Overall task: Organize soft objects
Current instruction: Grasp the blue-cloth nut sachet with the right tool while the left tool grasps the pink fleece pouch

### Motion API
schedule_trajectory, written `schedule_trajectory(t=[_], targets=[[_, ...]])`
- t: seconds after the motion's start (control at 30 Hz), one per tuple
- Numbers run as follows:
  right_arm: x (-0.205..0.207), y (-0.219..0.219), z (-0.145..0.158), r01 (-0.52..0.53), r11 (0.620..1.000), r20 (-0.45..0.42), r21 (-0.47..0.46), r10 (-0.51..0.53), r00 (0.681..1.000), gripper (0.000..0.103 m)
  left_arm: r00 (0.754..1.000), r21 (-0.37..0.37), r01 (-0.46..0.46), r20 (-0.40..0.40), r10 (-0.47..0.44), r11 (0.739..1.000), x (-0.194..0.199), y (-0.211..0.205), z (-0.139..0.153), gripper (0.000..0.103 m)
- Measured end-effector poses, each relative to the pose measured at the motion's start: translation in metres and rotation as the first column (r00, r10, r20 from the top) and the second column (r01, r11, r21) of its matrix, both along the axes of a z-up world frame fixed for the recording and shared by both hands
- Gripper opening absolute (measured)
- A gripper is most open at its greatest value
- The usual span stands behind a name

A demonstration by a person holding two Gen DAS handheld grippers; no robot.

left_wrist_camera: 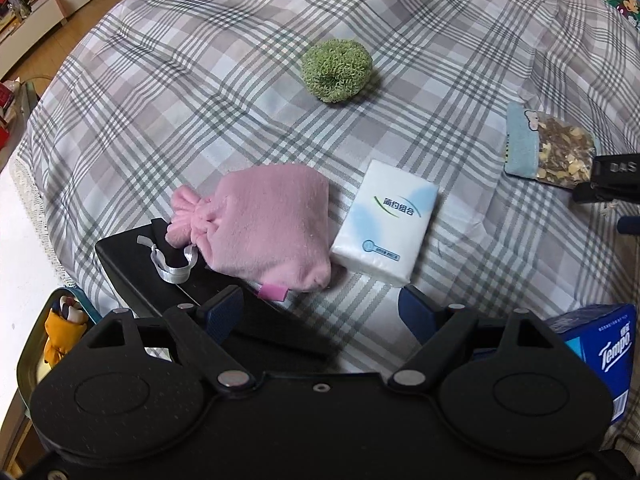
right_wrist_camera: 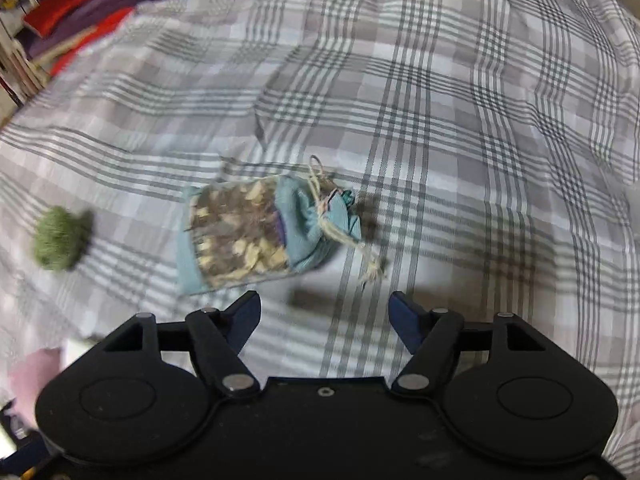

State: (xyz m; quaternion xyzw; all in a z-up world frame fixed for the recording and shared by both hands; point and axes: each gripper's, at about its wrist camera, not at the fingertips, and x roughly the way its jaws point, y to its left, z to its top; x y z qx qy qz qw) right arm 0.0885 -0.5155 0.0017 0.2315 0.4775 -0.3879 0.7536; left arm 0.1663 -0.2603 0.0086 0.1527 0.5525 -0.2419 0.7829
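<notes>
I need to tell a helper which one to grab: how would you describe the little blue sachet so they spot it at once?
On the plaid bedspread, look right of the white tissue pack. The blue sachet lies flat there; only it has a clear window showing dried bits and a string-tied neck.

I see a bed under a grey-and-white checked cotton cover [left_wrist_camera: 168, 92], a wooden plank floor [left_wrist_camera: 60, 46] beyond it, and a low white shelf unit [left_wrist_camera: 30, 26] crowded with books.
</notes>
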Motion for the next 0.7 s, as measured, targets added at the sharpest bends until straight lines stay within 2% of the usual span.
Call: schedule_trajectory(t=[0.1,0.2,0.3,0.47,0.57,0.6,0.7], targets=[[0.010,-0.017,-0.009,0.030,0.999,-0.039,-0.041,-0.032,0.999,0.063,1.000,-0.002,-0.001,-0.006,0.001,1.000,0.003,0.004,-0.002,0.081],[0.020,-0.036,-0.013,0.064,0.993,-0.030,-0.095,-0.067,0.997,0.063,1.000,-0.002,-0.009,-0.011,0.009,1.000,0.007,0.006,-0.004,0.081],[0.020,-0.050,-0.011,0.133,0.985,0.019,-0.114,-0.132,0.991,0.063,1.000,-0.006,-0.013,-0.015,0.013,1.000,0.010,0.010,-0.005,0.081],[0.004,-0.046,0.006,0.231,0.970,0.132,-0.070,-0.221,0.966,0.066,1.000,-0.018,-0.024,-0.012,0.024,1.000,0.015,0.018,-0.001,0.081],[0.009,-0.033,0.010,0.199,0.979,0.183,-0.037,-0.189,0.965,0.082,1.000,-0.024,-0.028,-0.008,0.028,0.999,0.018,0.020,0.001,0.081],[0.015,-0.030,0.009,0.175,0.984,0.191,-0.026,-0.167,0.967,0.091,1.000,-0.025,-0.031,-0.006,0.030,0.999,0.019,0.021,0.001,0.081],[0.036,-0.020,0.004,0.146,0.989,0.178,-0.035,-0.138,0.974,0.098,0.999,-0.028,-0.036,-0.007,0.035,0.999,0.021,0.024,0.003,0.081]])
